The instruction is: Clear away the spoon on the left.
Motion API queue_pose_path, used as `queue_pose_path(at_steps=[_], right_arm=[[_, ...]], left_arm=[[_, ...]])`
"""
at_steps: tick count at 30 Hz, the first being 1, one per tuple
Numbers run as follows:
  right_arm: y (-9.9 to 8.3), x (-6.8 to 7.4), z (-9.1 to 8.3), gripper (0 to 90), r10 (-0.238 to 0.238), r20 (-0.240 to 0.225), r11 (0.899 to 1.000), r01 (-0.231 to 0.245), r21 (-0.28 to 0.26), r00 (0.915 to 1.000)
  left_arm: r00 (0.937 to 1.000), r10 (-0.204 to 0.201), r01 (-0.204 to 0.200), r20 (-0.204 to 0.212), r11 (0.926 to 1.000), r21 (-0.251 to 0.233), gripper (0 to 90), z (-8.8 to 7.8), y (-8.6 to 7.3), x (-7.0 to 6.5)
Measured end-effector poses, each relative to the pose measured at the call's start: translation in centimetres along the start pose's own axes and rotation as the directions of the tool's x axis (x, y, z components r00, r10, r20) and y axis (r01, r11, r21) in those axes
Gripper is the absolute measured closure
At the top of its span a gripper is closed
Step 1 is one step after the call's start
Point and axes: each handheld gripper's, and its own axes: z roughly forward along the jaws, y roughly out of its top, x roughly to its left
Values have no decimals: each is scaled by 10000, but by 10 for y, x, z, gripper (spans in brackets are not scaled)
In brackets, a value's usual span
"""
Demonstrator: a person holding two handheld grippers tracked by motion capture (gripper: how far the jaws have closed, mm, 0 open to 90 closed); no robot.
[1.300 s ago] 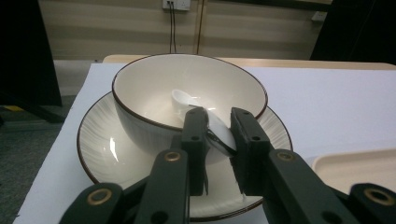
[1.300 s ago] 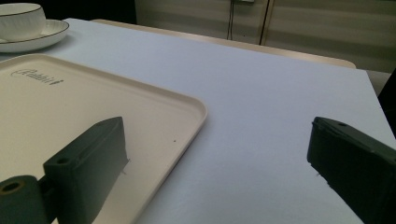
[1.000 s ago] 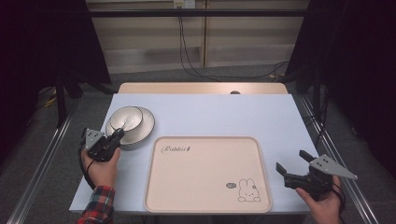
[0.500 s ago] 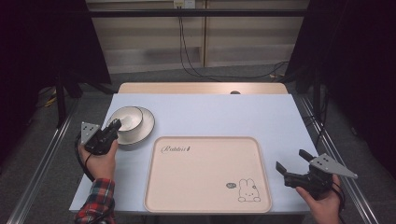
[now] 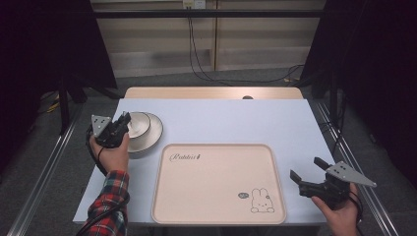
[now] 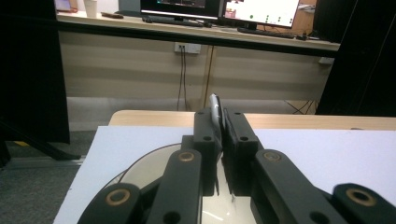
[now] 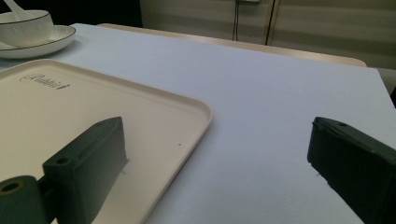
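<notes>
A white bowl (image 5: 139,124) with a dark rim sits on a white plate (image 5: 152,136) at the table's left. A white spoon (image 7: 9,5) stands in the bowl (image 7: 25,27). My left gripper (image 5: 124,120) is at the bowl's left side. Its jaws are shut on a thin white piece (image 6: 215,108) that looks like the spoon's handle, with the plate (image 6: 140,163) below. My right gripper (image 5: 305,167) rests near the table's front right, just right of the tray. It stands open (image 7: 217,135) with nothing between the jaws.
A large beige tray (image 5: 216,182) with a rabbit drawing lies at the front centre of the light blue table top (image 5: 236,118). Metal rails run along both sides of the table. Cables hang by the far wall.
My left hand has moved away from me and a little upward, from the plate's near-left edge to the bowl's side. The right gripper has stayed where it was.
</notes>
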Motion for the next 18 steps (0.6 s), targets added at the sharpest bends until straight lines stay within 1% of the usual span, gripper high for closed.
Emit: queue_pose_path(at_steps=[1,4,5,6,7,8,10,12,13,14,15,16,17,18], right_arm=[[0,0,0,41,-7,-1,10000,7,2,10000],[0,0,0,38,35,-20,10000,-35,58,10000],[-1,0,0,38,25,0,10000,-25,50,10000],[-1,0,0,38,45,-23,10000,-45,64,10000],[0,0,0,38,30,-14,10000,-30,28,10000],[0,0,0,38,10,-14,10000,-10,14,10000],[0,0,0,38,70,-27,10000,-70,-3,10000],[1,1,-1,38,38,-38,10000,-38,-17,10000],[1,1,-1,38,22,-13,10000,-22,-48,10000],[1,1,-1,38,22,-13,10000,-22,-48,10000],[1,2,-1,38,28,-31,10000,-29,-73,10000],[1,2,-1,38,28,-31,10000,-29,-73,10000],[2,1,-1,38,-38,-21,9999,37,-108,10000],[2,1,-1,38,-38,-21,9999,37,-108,10000]], left_arm=[[9998,-162,162,135,9998,-63,849,0,1,-1],[9997,-181,182,143,9998,-106,849,-2,4,-2],[9994,-249,253,250,9996,-158,849,-4,7,-2],[9994,-249,253,250,9996,-158,849,-4,7,-2],[9995,-239,242,223,9996,-130,851,-7,12,-2],[9995,-239,242,223,9996,-130,854,-7,12,-2],[9993,-240,244,269,9996,-163,854,-9,18,-2],[9981,-278,289,544,9994,-195,854,-13,28,-2],[9979,-295,309,573,9992,-242,854,-14,31,-3],[9979,-295,309,573,9992,-242,854,-14,31,-3],[9972,-278,291,690,9994,-179,855,-15,34,-3],[9970,-298,311,708,9994,-169,855,-16,35,-3],[9952,-414,422,882,9991,-74,856,-17,39,-5],[9952,-414,422,882,9991,-74,856,-17,39,-5]])
